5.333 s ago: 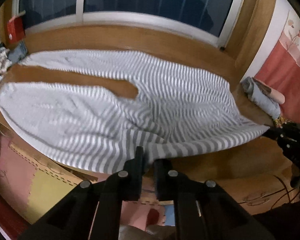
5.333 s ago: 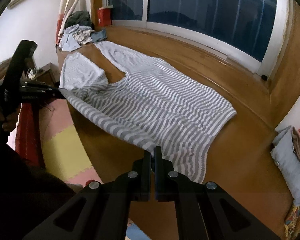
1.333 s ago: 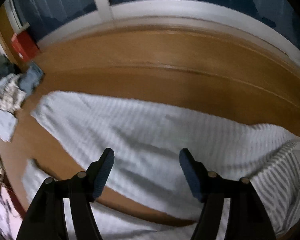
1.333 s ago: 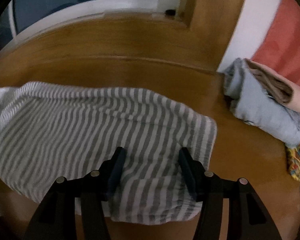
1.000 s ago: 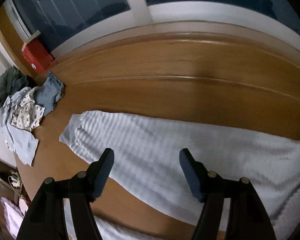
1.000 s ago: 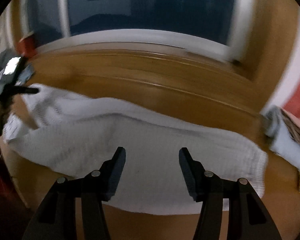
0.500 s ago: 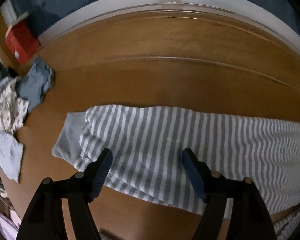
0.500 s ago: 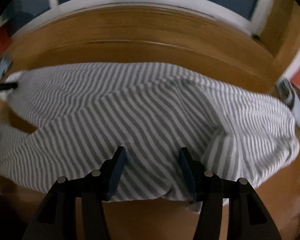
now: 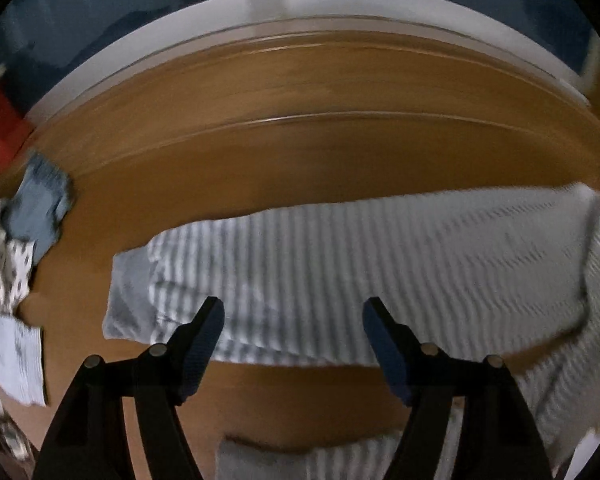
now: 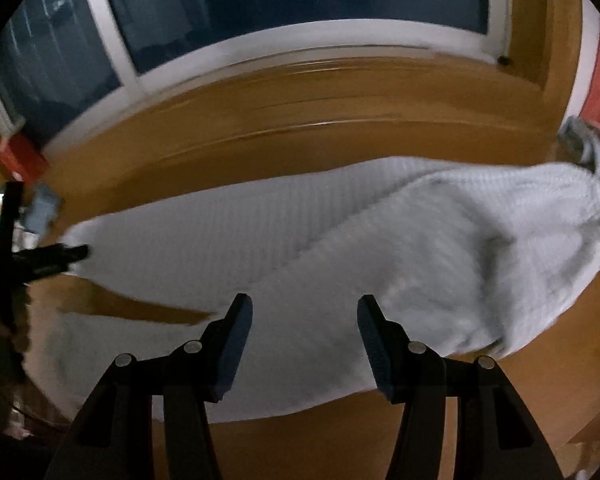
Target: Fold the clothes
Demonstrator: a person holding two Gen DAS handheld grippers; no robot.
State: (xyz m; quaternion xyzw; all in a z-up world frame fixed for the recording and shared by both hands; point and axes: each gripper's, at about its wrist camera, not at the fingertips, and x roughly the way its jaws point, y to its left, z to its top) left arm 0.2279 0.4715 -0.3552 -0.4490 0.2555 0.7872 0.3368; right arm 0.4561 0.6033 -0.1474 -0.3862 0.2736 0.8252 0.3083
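Striped garment (image 9: 380,264) lies spread along the wooden platform (image 9: 300,152) under the window, already doubled over lengthwise into a long band, with one sleeve (image 9: 132,296) bunched at the left end. By my reckoning only that first fold is done; the cross folds into a compact bundle remain. Left tongs (image 9: 292,316) hover above the sleeve end with jaws standing wide apart and nothing between them. Right tongs (image 10: 304,312) likewise stand open over the body, gripping nothing. More clothes (image 9: 16,240) wait in a pile at the far left.
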